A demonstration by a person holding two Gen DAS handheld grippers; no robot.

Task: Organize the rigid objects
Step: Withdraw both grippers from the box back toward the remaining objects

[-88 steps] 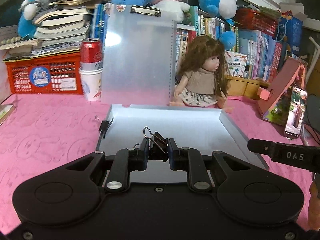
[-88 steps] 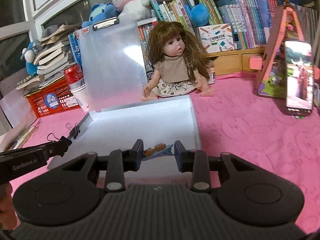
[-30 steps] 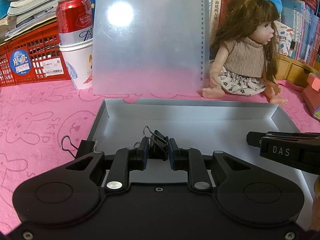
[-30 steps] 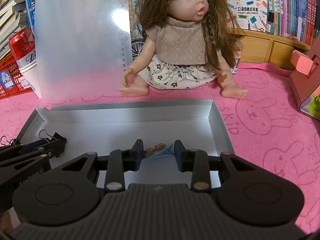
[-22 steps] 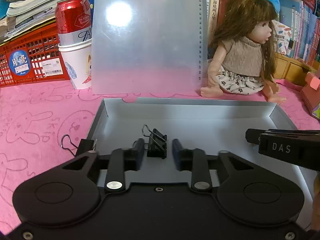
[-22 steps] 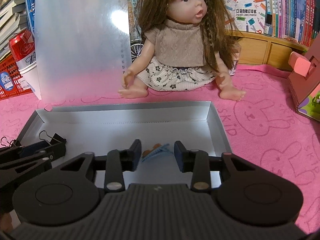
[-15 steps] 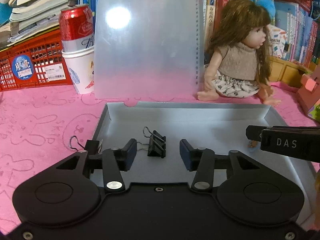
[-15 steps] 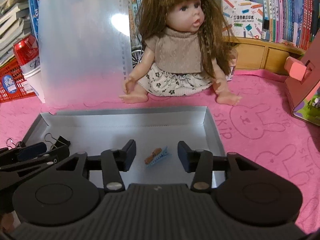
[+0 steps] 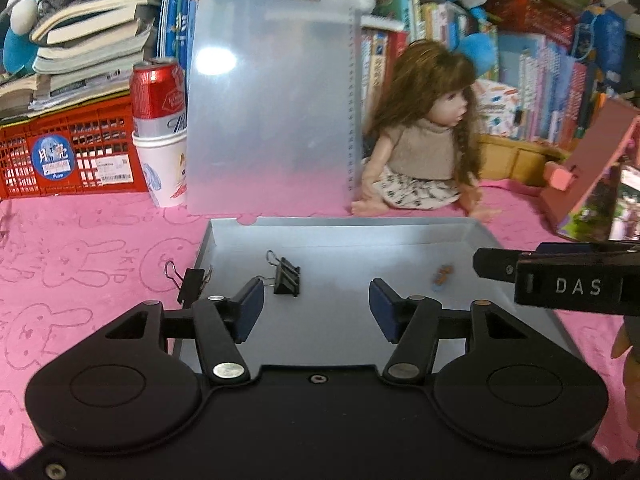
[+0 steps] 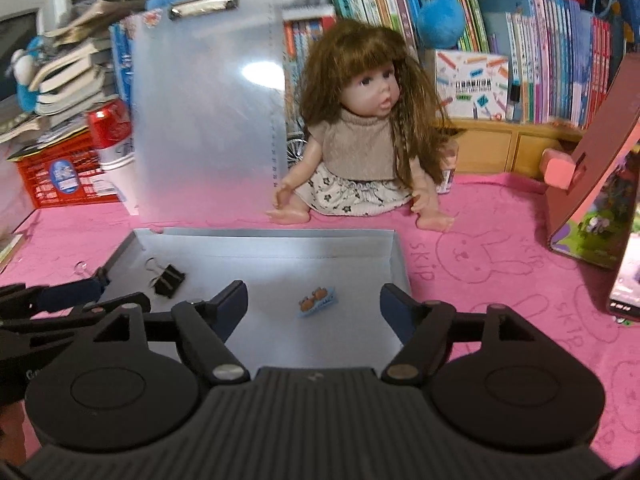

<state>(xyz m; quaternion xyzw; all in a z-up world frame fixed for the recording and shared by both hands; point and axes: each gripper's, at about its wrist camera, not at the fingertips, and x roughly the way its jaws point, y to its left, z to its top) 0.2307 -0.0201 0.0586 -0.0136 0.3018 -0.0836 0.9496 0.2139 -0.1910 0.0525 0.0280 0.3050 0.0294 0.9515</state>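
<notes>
A shallow grey tray (image 9: 352, 224) (image 10: 264, 236) lies on the pink cloth. A black binder clip (image 9: 286, 276) (image 10: 168, 276) rests loose on its floor at the left. A small blue hair clip with orange figures (image 10: 318, 300) (image 9: 442, 273) lies on the floor at the right. My left gripper (image 9: 316, 310) is raised just behind the binder clip, jaws opening, nothing between them. My right gripper (image 10: 314, 308) stands above and behind the hair clip, jaws opening wide, with the pads clear of it. A second binder clip (image 9: 191, 282) is clamped on the tray's left wall.
A frosted clipboard (image 9: 272, 100) leans upright behind the tray, with a doll (image 10: 360, 140) seated to its right. A red can in a paper cup (image 9: 160, 120) and a red crate (image 9: 68, 148) stand at the back left. A pink stand with a phone (image 10: 600, 184) is at the right.
Both grippers let go: the binder clip and the hair clip now lie loose in the tray. Both grippers opened, rose and drew back from the tray.
</notes>
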